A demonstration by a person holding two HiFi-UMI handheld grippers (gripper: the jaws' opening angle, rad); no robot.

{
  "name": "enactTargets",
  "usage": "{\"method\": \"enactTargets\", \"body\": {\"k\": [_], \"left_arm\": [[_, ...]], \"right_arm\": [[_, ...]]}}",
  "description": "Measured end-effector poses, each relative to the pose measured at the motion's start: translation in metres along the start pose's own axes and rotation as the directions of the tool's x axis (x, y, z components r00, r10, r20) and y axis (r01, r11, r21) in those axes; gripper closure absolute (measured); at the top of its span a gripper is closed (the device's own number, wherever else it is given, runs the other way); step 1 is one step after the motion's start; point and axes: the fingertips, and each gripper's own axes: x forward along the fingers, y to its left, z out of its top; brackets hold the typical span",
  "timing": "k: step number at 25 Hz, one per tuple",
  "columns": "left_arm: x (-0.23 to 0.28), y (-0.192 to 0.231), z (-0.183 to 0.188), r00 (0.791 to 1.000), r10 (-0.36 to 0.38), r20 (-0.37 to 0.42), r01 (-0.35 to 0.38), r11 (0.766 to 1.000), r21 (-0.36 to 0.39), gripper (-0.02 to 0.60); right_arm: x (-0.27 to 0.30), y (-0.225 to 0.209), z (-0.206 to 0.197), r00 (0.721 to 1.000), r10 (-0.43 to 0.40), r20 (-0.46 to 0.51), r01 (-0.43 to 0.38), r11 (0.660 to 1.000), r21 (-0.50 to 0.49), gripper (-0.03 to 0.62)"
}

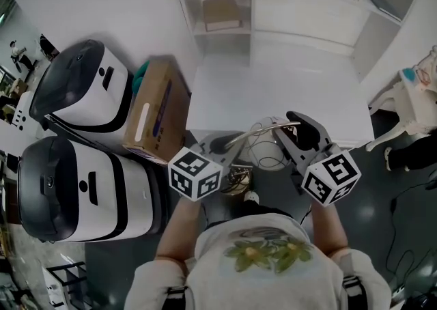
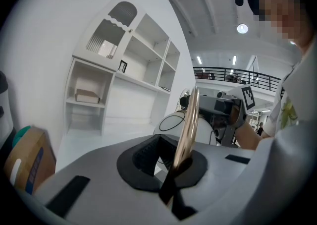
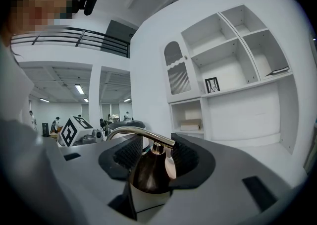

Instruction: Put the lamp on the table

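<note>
Lamp (image 1: 261, 143) hangs in the air at the worktop's (image 1: 273, 90) near edge. My left gripper (image 2: 171, 157) has its jaws pinching the brass arm (image 2: 190, 120). My right gripper (image 3: 156, 157) has its jaws clamped on the dark fitting (image 3: 148, 172).

Left tongs (image 1: 220, 146) clamped shut, right tongs (image 1: 298, 132) gripping, side by side

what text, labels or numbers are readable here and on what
None can be read.
box: purple print on its side, too blurred to read.
left cube and right cube: black square markers, no letters.
small frame: too small to read.
</note>
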Motion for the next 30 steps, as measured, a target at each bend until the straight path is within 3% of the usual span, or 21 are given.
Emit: {"method": "enactTargets", "body": {"k": [11, 20, 30], "left_arm": [[0.049, 0.039, 0.039, 0.999, 0.034, 0.029, -0.034, 0.999, 0.007, 0.555], [0.075, 0.073, 0.067, 0.999, 0.025, 0.031, -0.025, 1.0, 0.007, 0.554], [0.104, 0.121, 0.106, 0.999, -0.024, 0.031, 0.023, 0.999, 0.023, 0.555]], "right_arm": [[0.04, -0.058, 0.024, 1.0, 0.016, 0.005, -0.016, 1.0, -0.02, 0.401], [0.076, -0.089, 0.04, 1.0, 0.019, 0.02, -0.019, 0.999, -0.029, 0.401], [0.124, -0.124, 0.064, 0.999, -0.034, 0.023, 0.035, 0.999, -0.028, 0.401]]}}
